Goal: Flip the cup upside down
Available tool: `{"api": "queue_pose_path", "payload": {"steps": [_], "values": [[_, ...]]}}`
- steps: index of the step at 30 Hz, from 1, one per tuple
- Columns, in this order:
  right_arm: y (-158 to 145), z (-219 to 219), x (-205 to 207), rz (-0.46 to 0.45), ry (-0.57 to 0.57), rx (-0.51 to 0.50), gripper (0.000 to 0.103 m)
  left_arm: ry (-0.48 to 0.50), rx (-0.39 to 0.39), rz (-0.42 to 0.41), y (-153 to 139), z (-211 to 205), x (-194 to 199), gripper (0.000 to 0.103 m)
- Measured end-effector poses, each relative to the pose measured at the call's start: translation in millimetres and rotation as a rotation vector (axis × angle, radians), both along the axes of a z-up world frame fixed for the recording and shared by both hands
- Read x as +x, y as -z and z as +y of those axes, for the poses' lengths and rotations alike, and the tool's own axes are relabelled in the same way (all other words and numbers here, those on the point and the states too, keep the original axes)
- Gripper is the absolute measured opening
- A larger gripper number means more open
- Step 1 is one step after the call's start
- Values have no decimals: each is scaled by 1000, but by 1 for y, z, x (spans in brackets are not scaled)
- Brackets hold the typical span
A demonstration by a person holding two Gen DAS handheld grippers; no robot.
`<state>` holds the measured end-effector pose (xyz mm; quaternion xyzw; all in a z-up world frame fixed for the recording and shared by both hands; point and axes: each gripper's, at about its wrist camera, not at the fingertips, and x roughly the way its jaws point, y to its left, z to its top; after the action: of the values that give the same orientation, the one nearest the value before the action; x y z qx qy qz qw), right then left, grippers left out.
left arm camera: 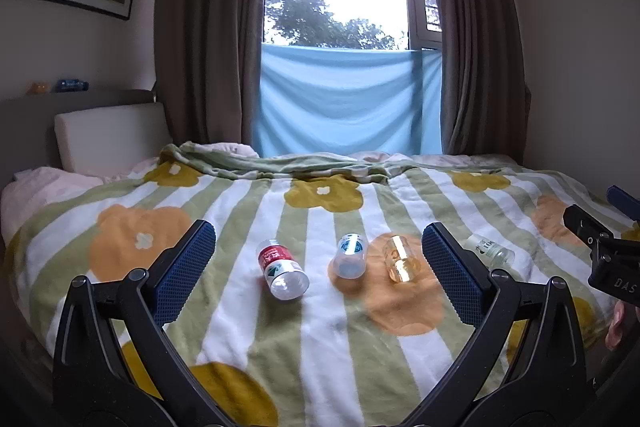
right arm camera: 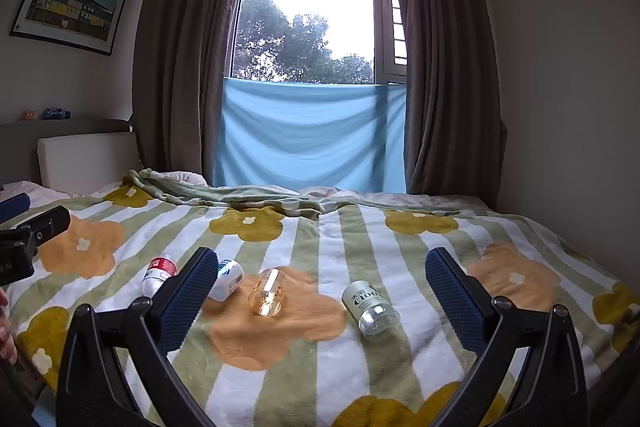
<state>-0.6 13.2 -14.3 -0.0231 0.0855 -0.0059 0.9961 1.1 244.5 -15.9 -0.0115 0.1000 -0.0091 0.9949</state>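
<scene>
Several small cups lie on their sides on the striped flowered blanket (left arm camera: 320,327). In the left wrist view there is a red-labelled clear cup (left arm camera: 282,269), a blue-labelled cup (left arm camera: 349,254), an amber glass cup (left arm camera: 401,259) and a clear cup with dark print (left arm camera: 490,250), partly hidden by my finger. My left gripper (left arm camera: 318,267) is open and empty, held above and short of them. In the right wrist view the same cups show: red (right arm camera: 159,273), blue (right arm camera: 228,279), amber (right arm camera: 267,291), printed (right arm camera: 371,305). My right gripper (right arm camera: 322,291) is open and empty.
The bed fills the foreground, with a rumpled blanket fold (left arm camera: 280,163) at the far side and a white headboard cushion (left arm camera: 108,135) at left. Curtains and a blue cloth (left arm camera: 348,99) hang at the window. The other gripper shows at the right edge (left arm camera: 608,255).
</scene>
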Motion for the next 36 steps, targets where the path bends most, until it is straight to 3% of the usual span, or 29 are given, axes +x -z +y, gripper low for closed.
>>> {"api": "queue_pose_path", "payload": {"steps": [36], "values": [[4, 7, -1, 9, -5, 3, 103, 27, -45, 34, 8, 2, 7, 103]]}}
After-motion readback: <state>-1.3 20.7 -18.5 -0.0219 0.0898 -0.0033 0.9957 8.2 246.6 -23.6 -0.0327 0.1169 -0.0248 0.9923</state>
